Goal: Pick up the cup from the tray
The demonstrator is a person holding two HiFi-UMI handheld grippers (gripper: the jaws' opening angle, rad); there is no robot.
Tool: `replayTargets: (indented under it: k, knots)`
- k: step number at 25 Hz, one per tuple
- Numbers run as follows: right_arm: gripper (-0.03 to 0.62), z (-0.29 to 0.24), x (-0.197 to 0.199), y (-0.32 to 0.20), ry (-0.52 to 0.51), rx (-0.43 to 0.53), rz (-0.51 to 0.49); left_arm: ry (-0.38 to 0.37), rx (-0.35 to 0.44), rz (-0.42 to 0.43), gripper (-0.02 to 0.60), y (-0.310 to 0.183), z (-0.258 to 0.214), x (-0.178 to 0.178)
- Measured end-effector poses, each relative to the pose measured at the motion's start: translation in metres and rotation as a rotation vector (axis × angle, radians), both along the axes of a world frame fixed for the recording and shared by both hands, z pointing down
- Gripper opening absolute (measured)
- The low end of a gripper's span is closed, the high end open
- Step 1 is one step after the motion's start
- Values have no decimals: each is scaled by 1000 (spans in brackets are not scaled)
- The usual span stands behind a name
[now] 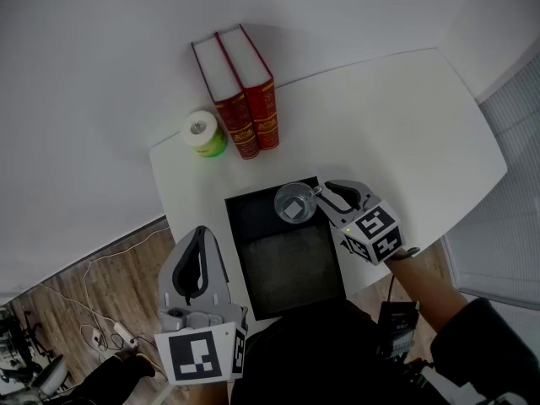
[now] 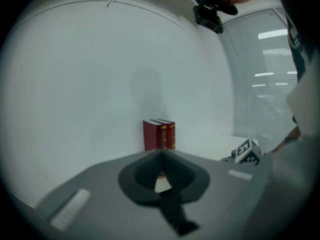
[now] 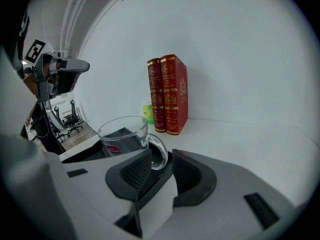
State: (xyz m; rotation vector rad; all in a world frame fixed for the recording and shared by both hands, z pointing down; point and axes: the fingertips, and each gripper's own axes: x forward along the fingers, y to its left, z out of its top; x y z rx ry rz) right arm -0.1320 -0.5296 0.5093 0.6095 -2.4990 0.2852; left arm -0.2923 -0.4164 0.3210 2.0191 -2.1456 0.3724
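Observation:
A clear glass cup [image 1: 294, 202] with a handle stands in the far right corner of the black tray [image 1: 287, 268]. My right gripper [image 1: 323, 194] is at the cup's right side. In the right gripper view the jaws of my right gripper [image 3: 161, 153] stand slightly apart, with the handle of the cup [image 3: 122, 136] between their tips and a gap still showing. My left gripper [image 1: 200, 231] hovers left of the tray, beyond the table's near left edge. Its jaws [image 2: 161, 154] meet at the tip with nothing in them.
Two red books [image 1: 240, 91] stand upright at the back of the white table [image 1: 396, 125], with a green and white roll [image 1: 203, 133] to their left. Wooden floor with cables [image 1: 101, 302] lies off the table's left edge. A white wall runs behind.

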Motion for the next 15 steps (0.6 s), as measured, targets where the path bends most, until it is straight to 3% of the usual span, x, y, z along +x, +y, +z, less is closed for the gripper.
replayTargets:
  k: [15]
  knots:
    - [115,10,-11,-11,23,6,15,7,-21,-2,5,-8,7,-9]
